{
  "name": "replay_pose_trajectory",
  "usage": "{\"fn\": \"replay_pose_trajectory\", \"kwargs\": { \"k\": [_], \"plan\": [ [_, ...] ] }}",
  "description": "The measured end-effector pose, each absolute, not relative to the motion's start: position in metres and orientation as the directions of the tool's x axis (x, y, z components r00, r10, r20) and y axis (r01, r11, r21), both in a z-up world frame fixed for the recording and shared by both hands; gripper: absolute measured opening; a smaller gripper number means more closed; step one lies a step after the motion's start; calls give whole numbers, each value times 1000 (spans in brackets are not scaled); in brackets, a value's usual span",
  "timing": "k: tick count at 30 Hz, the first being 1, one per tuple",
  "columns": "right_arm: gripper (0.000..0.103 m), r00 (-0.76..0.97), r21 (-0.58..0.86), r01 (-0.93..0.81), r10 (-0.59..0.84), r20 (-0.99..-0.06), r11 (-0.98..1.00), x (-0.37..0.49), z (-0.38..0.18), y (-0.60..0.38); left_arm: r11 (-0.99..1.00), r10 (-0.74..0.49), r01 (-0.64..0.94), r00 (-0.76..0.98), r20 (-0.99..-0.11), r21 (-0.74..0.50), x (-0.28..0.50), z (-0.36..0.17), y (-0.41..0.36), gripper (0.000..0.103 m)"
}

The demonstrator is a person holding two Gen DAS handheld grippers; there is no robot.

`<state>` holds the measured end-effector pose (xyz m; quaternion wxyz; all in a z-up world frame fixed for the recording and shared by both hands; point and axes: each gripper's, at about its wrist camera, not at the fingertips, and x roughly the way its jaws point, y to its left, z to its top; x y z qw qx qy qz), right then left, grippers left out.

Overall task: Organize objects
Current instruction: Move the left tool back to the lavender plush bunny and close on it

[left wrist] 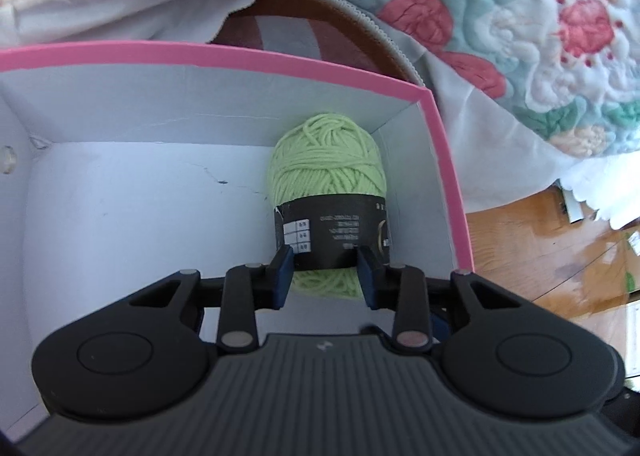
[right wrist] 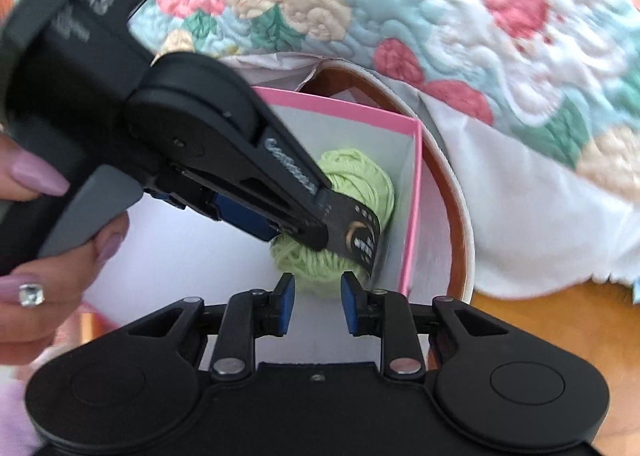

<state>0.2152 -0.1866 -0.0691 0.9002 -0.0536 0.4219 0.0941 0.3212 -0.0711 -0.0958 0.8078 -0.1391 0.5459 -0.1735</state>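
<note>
The left gripper (left wrist: 326,274) is clamping the light-green yarn ball with a black paper band (left wrist: 328,176). It is lying in the pink-rimmed white cardboard box's (left wrist: 448,176) corner. The right gripper (right wrist: 318,306) is hovering nearby, closed and empty.

Left claw (left wrist: 325,272) angling steeply down, pads pressing on something. Right claw (right wrist: 318,304) pointing down alongside, narrowed to minimum, gripping nothing. Hand (right wrist: 52,240) wrapping left handle.

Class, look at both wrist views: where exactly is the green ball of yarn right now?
The green yarn lies inside the pink box, in its far right corner, with the left gripper closed on its near end.
</note>
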Motion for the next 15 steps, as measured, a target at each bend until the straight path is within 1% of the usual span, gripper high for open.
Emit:
{"fn": "replay_pose_trajectory", "kwargs": {
  "k": [3,4,6,8,10,13,15],
  "plan": [
    [33,605,73,-205,185,-775,976,203,-54,-197,947,-322,116,322,-890,-300,310,-78,-72,43],
    [34,601,94,-206,202,-774,974,199,-46,-181,952,-304,126,331,-893,-278,304,-70,-71,48],
    [36,597,133,-211,235,-767,968,179,-39,-182,958,-283,134,345,-895,-252,292,-53,-68,57],
    [39,596,161,-222,264,-758,962,167,-31,-190,966,-252,139,352,-901,-216,281,-36,-64,59],
    [40,595,173,-239,285,-751,955,160,-22,-192,970,-235,148,359,-903,-194,269,-22,-56,64],
    [45,590,173,-277,309,-745,945,157,0,-180,974,-210,156,359,-910,-164,246,-2,-46,70],
    [49,584,162,-308,321,-746,937,148,12,-174,977,-190,163,350,-917,-140,232,9,-36,71]
  ]
}}
